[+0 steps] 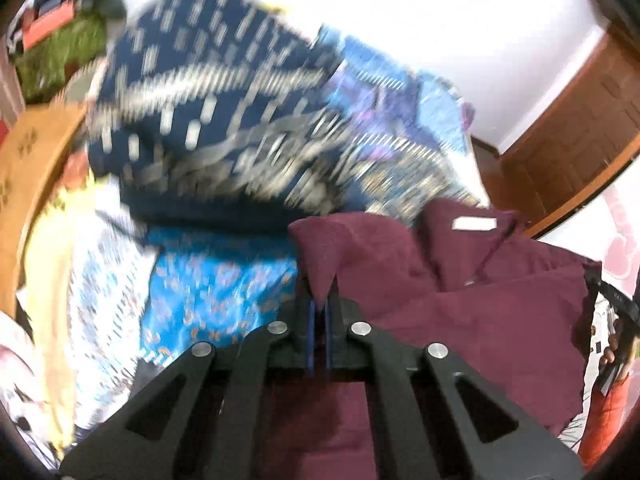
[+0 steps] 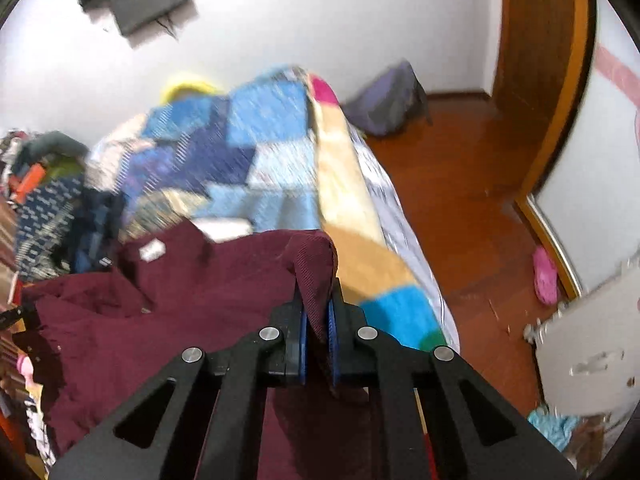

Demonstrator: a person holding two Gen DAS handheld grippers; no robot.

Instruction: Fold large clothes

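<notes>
A plain maroon shirt point(image 1: 480, 300) carries a white label point(image 1: 474, 224); behind lie a navy cloth with white dashes point(image 1: 208, 92) and a blue patchwork quilt point(image 2: 260, 148).

Left wrist view: rides on the left gripper point(image 1: 319, 312), looks steeply down along its fingers, close over the maroon garment point(image 1: 480, 300) toward piled blue clothes point(image 1: 208, 120).
Right wrist view: rides on the right gripper point(image 2: 316, 320), angled down, close on the same garment point(image 2: 180, 300), with the wooden floor point(image 2: 460, 200) to the right.
Shared: the maroon garment, white wall, wooden door.
</notes>
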